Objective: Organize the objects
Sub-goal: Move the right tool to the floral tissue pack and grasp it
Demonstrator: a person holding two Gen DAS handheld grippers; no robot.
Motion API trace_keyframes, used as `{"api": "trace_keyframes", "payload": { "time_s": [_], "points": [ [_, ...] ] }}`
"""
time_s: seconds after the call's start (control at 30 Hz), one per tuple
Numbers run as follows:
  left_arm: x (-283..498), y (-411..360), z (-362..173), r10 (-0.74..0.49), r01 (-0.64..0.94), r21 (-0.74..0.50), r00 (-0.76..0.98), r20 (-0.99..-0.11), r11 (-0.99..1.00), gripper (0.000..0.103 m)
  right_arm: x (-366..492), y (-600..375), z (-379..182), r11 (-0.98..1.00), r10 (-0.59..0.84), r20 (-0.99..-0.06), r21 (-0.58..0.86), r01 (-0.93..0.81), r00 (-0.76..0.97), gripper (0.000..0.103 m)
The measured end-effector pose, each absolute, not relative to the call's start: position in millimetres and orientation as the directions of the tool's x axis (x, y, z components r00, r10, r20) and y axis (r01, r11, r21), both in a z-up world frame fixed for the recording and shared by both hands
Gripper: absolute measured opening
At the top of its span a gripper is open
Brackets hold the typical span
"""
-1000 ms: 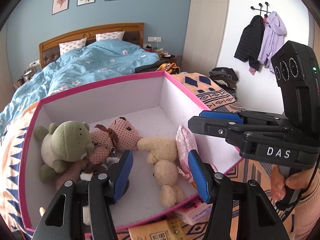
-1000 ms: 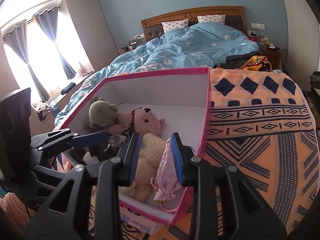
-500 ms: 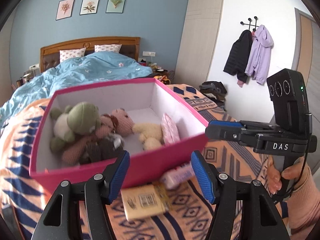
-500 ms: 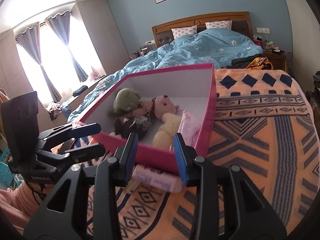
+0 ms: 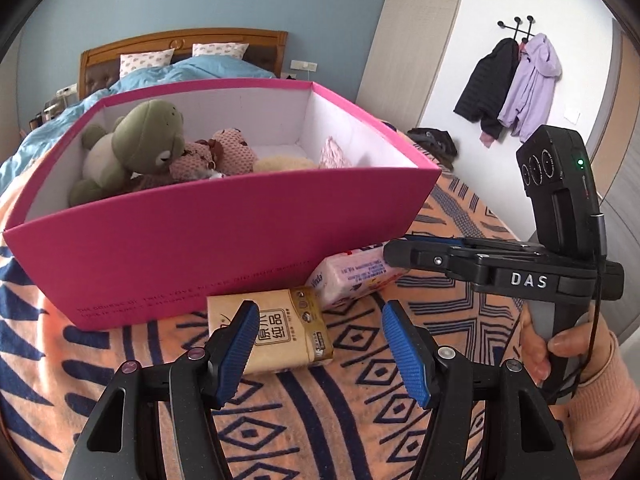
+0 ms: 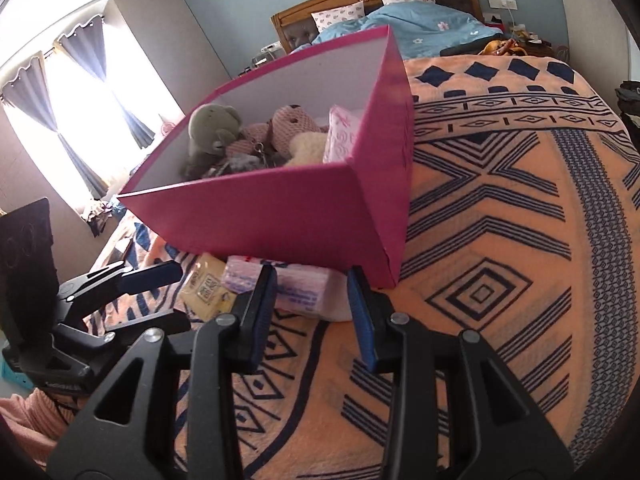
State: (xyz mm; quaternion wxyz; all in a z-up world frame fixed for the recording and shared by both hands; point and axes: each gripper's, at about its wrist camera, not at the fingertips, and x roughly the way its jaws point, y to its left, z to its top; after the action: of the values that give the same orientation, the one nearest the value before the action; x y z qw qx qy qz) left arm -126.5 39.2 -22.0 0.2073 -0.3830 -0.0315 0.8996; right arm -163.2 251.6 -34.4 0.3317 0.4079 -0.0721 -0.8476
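A pink box (image 5: 224, 236) stands on the patterned blanket and holds a green plush (image 5: 148, 140), a pink knitted bear (image 5: 232, 152), a cream plush (image 5: 280, 164) and a pink pouch (image 5: 332, 152). In front of it lie a tan tissue pack (image 5: 276, 328) and a pink-white tissue pack (image 5: 352, 276). My left gripper (image 5: 320, 320) is open just above the tan pack, not pressing it. The right gripper (image 6: 311, 280) stands narrowly open with the pink-white pack (image 6: 308, 292) just beyond its tips, untouched. A hand (image 5: 560, 344) holds the right gripper (image 5: 396, 250).
The orange and navy blanket (image 6: 500, 240) stretches wide to the right of the box. Behind it is a blue duvet (image 6: 424, 28) with pillows and a wooden headboard. Coats (image 5: 516, 84) hang on the right wall. Curtained windows (image 6: 80, 108) are at the left.
Both grippers have drawn back from over the box and sunk toward the blanket in front of it. The two tissue packs have come into full view. Both pairs of jaws stand slightly wider.
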Motion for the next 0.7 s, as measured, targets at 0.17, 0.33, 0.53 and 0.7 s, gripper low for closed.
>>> {"api": "trace_keyframes", "payload": {
  "time_s": [0.17, 0.33, 0.53, 0.7],
  "points": [
    [-123.5, 43.6, -25.4, 0.410, -0.359, -0.225, -0.611, -0.677, -0.906, 0.065, -146.2, 251.1, -39.5, -0.764, -0.615, -0.662, 0.366, 0.532, -0.428, 0.039],
    [-120.6, 47.9, -29.1, 0.441, -0.381, -0.249, -0.588, -0.678, -0.890, 0.065, -131.3, 255.4, -52.4, -0.780, -0.581, -0.699, 0.331, 0.531, -0.417, 0.039],
    [-116.4, 63.4, -35.6, 0.494, -0.436, -0.278, -0.534, -0.686, -0.856, 0.059, -130.5, 269.5, -53.2, -0.772, -0.609, -0.671, 0.381, 0.508, -0.423, 0.039],
    [-117.8, 73.4, -44.1, 0.522, -0.459, -0.306, -0.479, -0.706, -0.834, 0.059, -132.9, 270.6, -54.3, -0.768, -0.620, -0.665, 0.405, 0.496, -0.417, 0.039]
  ]
}}
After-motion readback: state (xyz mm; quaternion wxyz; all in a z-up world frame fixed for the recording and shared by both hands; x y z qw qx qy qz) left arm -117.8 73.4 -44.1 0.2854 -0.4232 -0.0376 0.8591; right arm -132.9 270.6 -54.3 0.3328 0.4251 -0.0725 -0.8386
